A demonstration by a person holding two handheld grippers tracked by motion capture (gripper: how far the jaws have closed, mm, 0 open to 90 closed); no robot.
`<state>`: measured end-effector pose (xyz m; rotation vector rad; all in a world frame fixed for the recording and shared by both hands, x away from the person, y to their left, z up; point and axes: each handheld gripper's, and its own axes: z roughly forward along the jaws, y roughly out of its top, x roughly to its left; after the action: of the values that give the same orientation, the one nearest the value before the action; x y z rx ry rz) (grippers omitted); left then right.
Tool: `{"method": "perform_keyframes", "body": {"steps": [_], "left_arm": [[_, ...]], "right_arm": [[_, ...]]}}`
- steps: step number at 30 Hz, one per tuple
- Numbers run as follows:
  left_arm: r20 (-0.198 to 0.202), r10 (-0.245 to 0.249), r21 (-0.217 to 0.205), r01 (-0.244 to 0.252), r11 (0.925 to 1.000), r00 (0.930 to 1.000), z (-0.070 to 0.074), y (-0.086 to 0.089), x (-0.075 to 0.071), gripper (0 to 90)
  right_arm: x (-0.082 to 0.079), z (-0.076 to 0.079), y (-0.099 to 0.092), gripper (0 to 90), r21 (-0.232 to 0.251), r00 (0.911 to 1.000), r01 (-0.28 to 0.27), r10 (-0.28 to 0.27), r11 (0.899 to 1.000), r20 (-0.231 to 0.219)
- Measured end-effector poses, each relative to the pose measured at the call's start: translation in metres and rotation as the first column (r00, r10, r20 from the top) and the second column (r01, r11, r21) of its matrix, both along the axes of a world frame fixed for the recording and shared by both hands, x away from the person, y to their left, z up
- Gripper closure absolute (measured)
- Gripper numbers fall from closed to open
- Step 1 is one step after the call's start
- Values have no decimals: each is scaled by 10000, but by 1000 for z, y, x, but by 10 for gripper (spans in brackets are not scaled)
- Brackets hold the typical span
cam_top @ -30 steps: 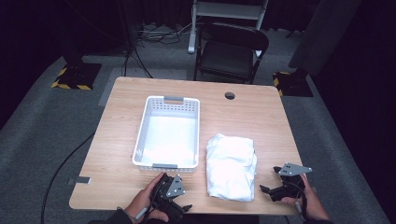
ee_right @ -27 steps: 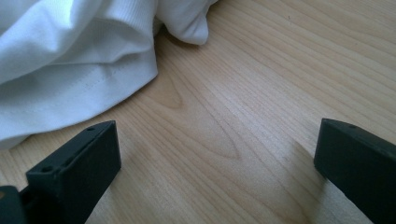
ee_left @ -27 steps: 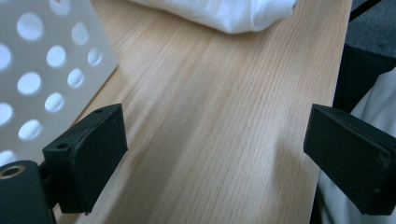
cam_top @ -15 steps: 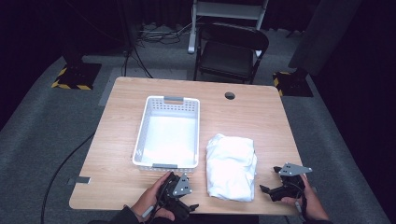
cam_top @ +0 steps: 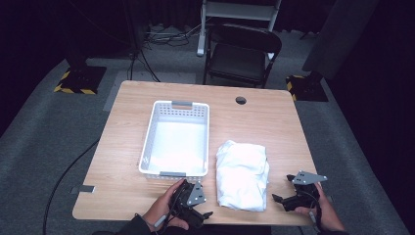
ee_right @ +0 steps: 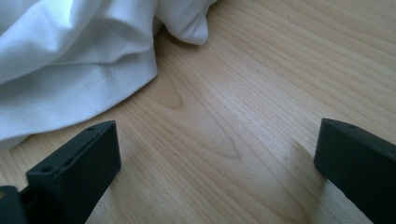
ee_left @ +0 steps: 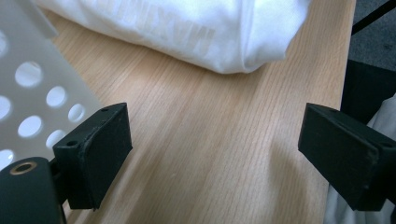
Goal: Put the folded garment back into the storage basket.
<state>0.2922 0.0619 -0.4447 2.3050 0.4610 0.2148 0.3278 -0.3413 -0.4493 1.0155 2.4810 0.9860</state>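
My left tongs and right tongs gape, grasping nothing, at the frame's bottom. The left jaws have just been closing slightly over bare worktop. The folded white cloth lies between them.

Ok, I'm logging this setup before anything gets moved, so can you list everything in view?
folded white cloth garment: one, white, near edge of the table, between the grippers
perforated white plastic basket: one, white with grey handles, empty, left of the garment
light wooden table: one, tan, round hole near its far edge
black folding chair: one, black, beyond the table
black cable: one, on grey floor at left
left gripper: one, black, open, empty
right gripper: one, black, open, empty
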Motion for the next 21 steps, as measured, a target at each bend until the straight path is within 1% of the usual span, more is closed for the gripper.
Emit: {"method": "perform_keyframes", "body": {"steps": [1, 4, 6, 13, 16, 18, 21], "left_arm": [[99, -4, -14, 5, 10000, 10000, 0, -1, 0, 93], [84, -18, -119, 19, 9999, 10000, 1, -4, 0, 91], [148, 22, -124, -20, 9999, 9999, 2, -6, 0, 92], [417, -96, -188, 103, 9998, 9991, 3, -15, 0, 106], [437, -273, -101, 277, 9996, 9987, 3, -20, 1, 124], [401, -355, -145, 361, 9992, 9986, 3, -23, 3, 125], [401, -371, -140, 377, 9992, 9985, 3, -28, 3, 127]], "right_arm": [[0, 0, 0, 4, 0, 10000, 1, -1, 10000, -4], [0, 0, 0, 4, 1, 10000, 3, -3, 10000, -3], [0, 0, 0, 4, 0, 10000, 1, -1, 10000, -2], [0, 0, 0, 4, 1, 10000, 1, -1, 10000, -3], [0, 0, 0, 4, 1, 10000, 1, -1, 10000, -1], [0, 0, 0, 4, 2, 10000, 0, 0, 10000, -1], [0, 0, 0, 4, 3, 10000, -4, 4, 10000, -4]]}}
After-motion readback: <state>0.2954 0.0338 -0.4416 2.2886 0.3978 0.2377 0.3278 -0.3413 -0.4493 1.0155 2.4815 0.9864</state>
